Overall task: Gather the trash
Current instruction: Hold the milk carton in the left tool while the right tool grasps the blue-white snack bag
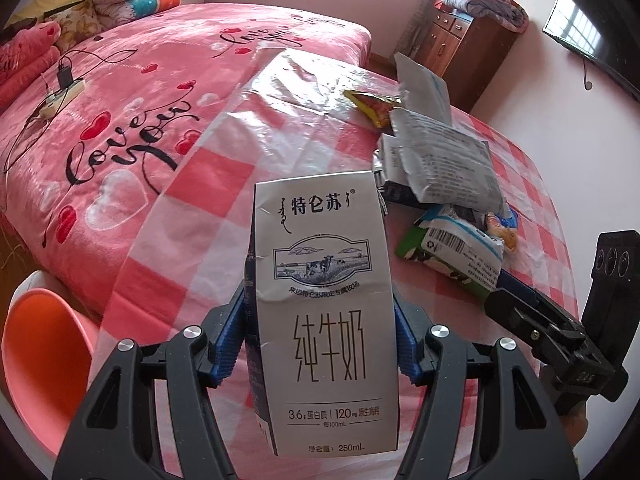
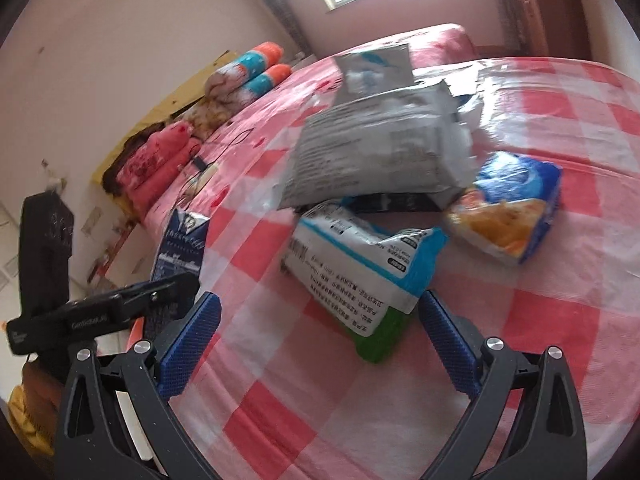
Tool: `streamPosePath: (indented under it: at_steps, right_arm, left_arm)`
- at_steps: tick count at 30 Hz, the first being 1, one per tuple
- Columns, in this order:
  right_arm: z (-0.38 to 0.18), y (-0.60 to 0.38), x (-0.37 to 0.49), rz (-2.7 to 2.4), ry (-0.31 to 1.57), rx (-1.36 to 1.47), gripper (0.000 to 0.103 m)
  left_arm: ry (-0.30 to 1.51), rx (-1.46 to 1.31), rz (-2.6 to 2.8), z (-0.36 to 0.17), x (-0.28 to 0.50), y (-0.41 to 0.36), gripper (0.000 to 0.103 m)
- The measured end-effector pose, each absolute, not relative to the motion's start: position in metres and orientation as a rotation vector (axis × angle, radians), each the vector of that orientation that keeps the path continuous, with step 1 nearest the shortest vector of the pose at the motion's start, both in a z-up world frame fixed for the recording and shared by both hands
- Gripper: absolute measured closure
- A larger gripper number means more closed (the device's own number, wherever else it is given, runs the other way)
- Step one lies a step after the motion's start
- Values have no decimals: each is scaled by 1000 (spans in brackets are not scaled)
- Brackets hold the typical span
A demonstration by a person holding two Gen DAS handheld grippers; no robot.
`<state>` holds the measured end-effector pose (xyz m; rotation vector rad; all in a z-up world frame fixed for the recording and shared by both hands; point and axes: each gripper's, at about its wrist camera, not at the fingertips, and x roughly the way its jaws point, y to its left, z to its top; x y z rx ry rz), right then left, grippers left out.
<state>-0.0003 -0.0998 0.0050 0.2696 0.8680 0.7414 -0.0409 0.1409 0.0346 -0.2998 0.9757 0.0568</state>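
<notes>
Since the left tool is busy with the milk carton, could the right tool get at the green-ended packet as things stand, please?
Probably yes. The right tool is open and empty, and the green-ended packet lies on the checked cloth just ahead of its fingers, on the near edge of the pile, with nothing over its near end.

Upright white milk carton [image 1: 326, 312] (clamped), crumpled wrappers [image 1: 448, 168] beyond.

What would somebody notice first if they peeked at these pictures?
Probably the white milk carton with a cow drawing, pinched upright in the left tongs. Next, the heap of crumpled wrappers on the pink checked tablecloth, just ahead of the open right tongs.
</notes>
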Motion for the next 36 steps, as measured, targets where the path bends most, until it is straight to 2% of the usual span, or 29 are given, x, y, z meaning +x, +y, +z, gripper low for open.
streamPosePath:
  at_steps: [8, 10, 14, 24, 28, 36]
  right_arm:
    - [12, -74, -25, 1014, 864, 304, 5]
    - [18, -81, -22, 984, 846, 347, 5]
    - [24, -82, -18, 816, 810, 247, 5]
    - [15, -46, -4, 659, 823, 31, 13]
    - [6, -31, 5, 617, 848, -24, 20]
    - [-1, -13, 12, 566, 853, -123, 25]
  left_arm:
    - [978, -329, 58, 29, -56, 162, 39]
    - [984, -337, 57, 26, -60, 168, 39]
    - [989, -330, 52, 23, -64, 172, 39]
    - [976, -323, 24, 20, -67, 176, 39]
    - [975, -337, 14, 17, -67, 178, 39]
    - [975, -352, -10, 12, -67, 179, 39]
